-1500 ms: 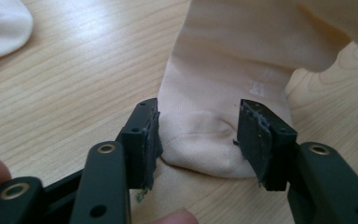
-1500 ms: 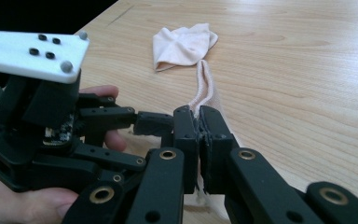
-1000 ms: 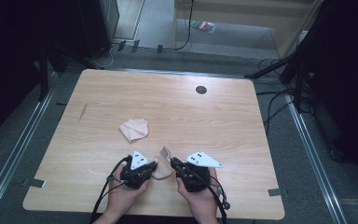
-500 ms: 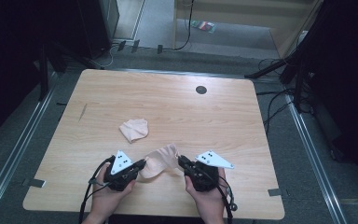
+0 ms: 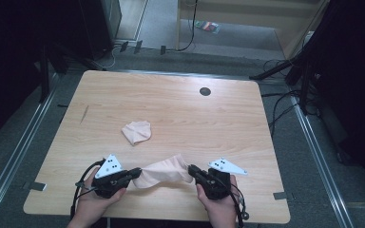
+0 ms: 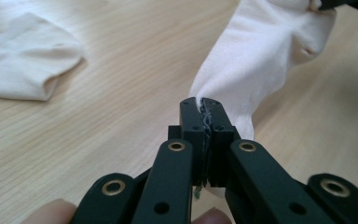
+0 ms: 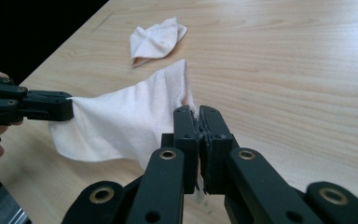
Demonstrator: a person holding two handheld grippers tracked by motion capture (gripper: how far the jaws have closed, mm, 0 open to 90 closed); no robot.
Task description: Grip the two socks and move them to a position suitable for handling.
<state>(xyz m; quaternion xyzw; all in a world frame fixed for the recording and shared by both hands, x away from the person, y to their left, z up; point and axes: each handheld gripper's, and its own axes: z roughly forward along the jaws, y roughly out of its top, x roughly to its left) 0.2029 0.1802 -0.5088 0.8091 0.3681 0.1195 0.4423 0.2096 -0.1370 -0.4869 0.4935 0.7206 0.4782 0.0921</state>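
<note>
While cloth (image 5: 164,170) hangs stretched between my two grippers near front edge of bench (image 5: 180,109), left gripper (image 5: 134,174) clamped on its left end, right gripper (image 5: 192,170) clamped on right end. Long axis runs left-right across me, sagging slightly mid-span. Both hands equally near. Second folded cloth (image 5: 137,131) lies beyond, nearer left gripper. I judge next move turns on lowering stretched piece flat.

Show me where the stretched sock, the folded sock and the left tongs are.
stretched sock (image 5: 164,172), high view, middle of the cloth.
folded sock (image 5: 137,132), high view, its centre.
left tongs (image 5: 137,172), high view, the tips.
</note>
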